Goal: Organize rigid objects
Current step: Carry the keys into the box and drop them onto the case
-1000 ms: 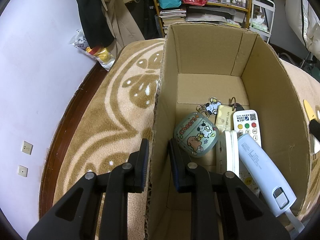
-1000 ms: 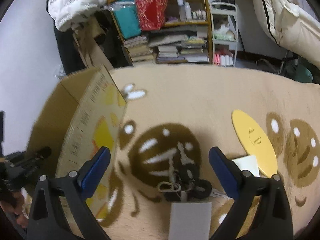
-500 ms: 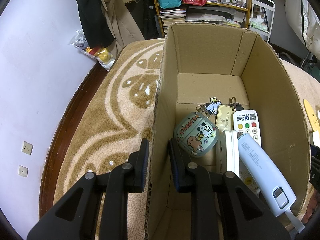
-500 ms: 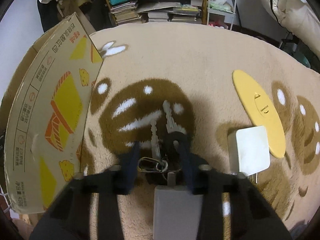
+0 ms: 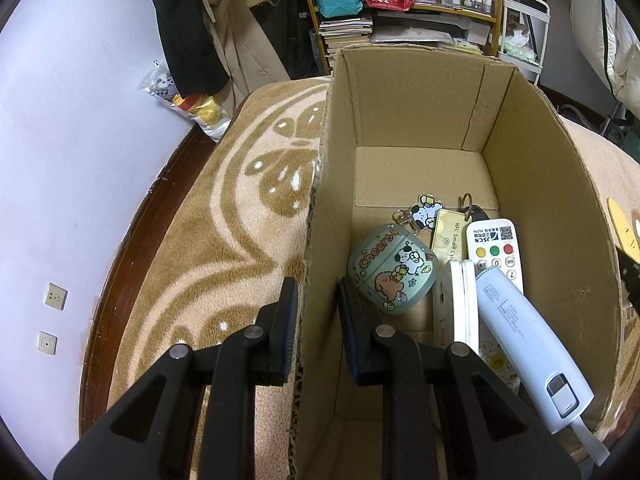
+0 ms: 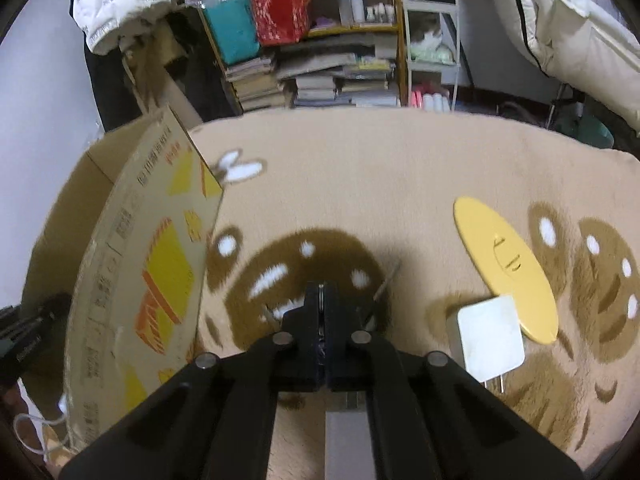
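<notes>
1. Rug (image 6: pixel 400 168): tan with brown figures. It covers the floor and everything loose lies on it.

2. Box (image 5: pixel 420 92): open cardboard, standing on the rug. The left tool (image 5: pixel 318 284) is nearly closed, clamped across the box's near wall with one finger outside and one inside. It is unchanged from a second ago and steadies the box.

3. Box contents: power bank (image 5: pixel 520 340), remote (image 5: pixel 494 248), case (image 5: pixel 390 268). They lie flat on the bottom, crowded toward the right wall.

4. Disc (image 6: pixel 504 264): yellow, on the rug well right of the box, not yet sorted.

5. Charger (image 6: pixel 490 332): white, touching the disc's near edge, not yet sorted.

6. Keys (image 6: pixel 387 282): the item in hand. A second ago the bunch lay on the rug between wide-spread jaws. The right tool (image 6: pixel 322 292) has just closed, and its pads now meet with the bunch pinched between them. Blade tips stick out on either side (the ring itself is hidden behind the fingers). The keys sit over the brown patch just right of the box.

Reading: the pick-up looks complete, and the next step is the carry into the box. The thin ring could slip out of the grip.
</notes>
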